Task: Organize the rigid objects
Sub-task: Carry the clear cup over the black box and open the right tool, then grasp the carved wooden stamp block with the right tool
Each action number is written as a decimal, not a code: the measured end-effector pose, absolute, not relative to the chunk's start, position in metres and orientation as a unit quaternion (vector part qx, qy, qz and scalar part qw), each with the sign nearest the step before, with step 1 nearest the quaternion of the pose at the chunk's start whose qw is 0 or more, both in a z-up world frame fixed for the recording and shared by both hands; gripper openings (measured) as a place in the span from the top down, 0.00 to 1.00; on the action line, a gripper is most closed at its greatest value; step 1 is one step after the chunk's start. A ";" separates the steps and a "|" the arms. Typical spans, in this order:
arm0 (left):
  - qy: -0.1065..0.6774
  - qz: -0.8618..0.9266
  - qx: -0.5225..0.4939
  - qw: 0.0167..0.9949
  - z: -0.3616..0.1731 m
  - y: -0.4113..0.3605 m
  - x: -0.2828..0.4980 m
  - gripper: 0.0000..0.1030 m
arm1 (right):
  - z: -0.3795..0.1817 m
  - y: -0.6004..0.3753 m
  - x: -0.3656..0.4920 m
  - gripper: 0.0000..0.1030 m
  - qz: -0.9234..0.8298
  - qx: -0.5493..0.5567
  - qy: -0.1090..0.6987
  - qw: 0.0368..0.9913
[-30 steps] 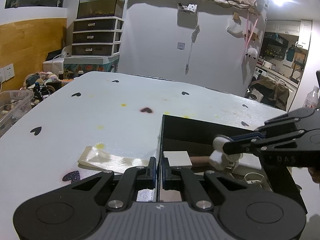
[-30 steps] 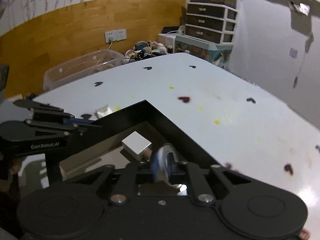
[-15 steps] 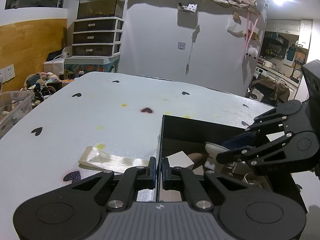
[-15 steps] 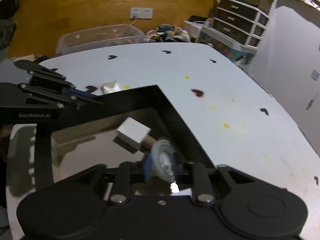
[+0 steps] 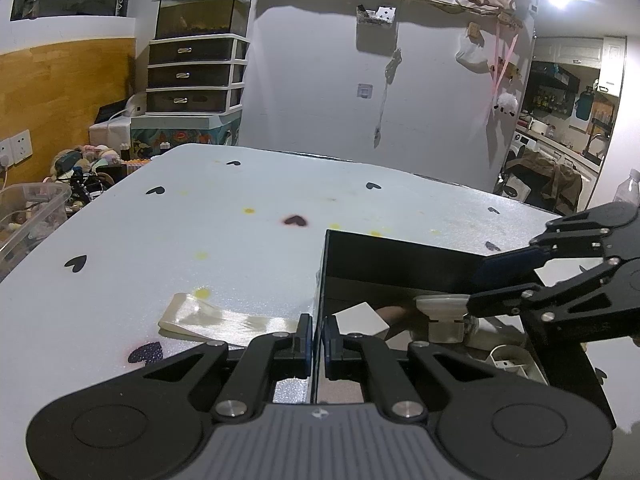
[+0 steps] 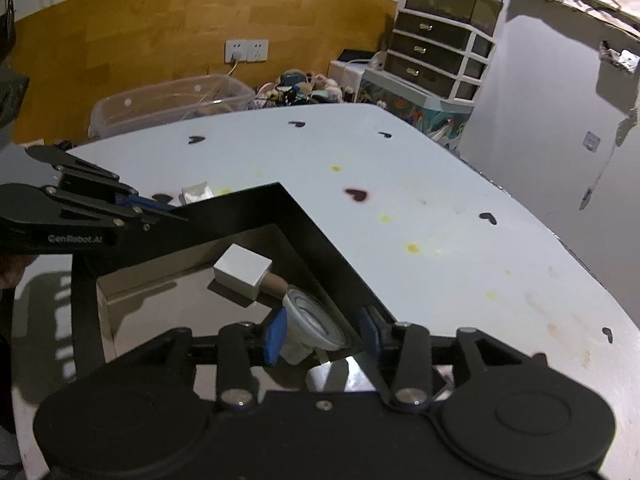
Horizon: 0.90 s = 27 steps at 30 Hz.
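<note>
The left gripper (image 5: 316, 338) pinches the box (image 5: 326, 276) at its left wall; keep that hold steady. Inside, right of the white block (image 6: 242, 270), the cap (image 6: 310, 320) sits between the right gripper (image 6: 322, 334), whose jaws have just been opening. Spread fully, then lift straight out.

Each camera sits just behind its own gripper, looking forward and down along the fingers, close above the bench (image 5: 208, 240). The left gripper (image 5: 317, 338) view faces the grey wall; the right gripper (image 6: 322, 332) view faces the wood-panelled wall. Both share the black box (image 6: 304, 220), seen from opposite sides, and each shows the other gripper.
</note>
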<state>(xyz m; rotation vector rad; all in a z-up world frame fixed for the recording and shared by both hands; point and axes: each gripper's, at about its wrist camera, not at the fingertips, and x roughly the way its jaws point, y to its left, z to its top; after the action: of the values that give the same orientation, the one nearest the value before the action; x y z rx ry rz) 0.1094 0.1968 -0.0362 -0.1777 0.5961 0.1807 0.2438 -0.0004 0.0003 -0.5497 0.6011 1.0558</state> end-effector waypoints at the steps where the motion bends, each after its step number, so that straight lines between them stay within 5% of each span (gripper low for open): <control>1: 0.293 0.089 -0.087 0.948 -0.036 0.197 0.109 0.95 | 0.001 -0.002 0.243 0.56 0.489 -0.253 0.278 0.787; 6: 0.294 0.090 -0.086 0.948 -0.036 0.196 0.110 0.95 | 0.003 -0.012 0.236 0.50 0.486 -0.234 0.275 0.796; 17: 0.295 0.092 -0.085 0.947 -0.036 0.196 0.111 0.95 | 0.026 -0.065 0.215 0.14 0.438 -0.129 0.251 0.854; 27: 0.299 0.098 -0.082 0.946 -0.035 0.194 0.112 0.95 | 0.015 -0.131 0.205 0.05 0.297 -0.052 0.264 0.916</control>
<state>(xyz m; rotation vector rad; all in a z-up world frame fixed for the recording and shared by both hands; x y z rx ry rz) 0.1117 0.1944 -0.0348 -0.1675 0.6093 0.2000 0.2050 -0.1306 0.0152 -0.1072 0.5426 0.6122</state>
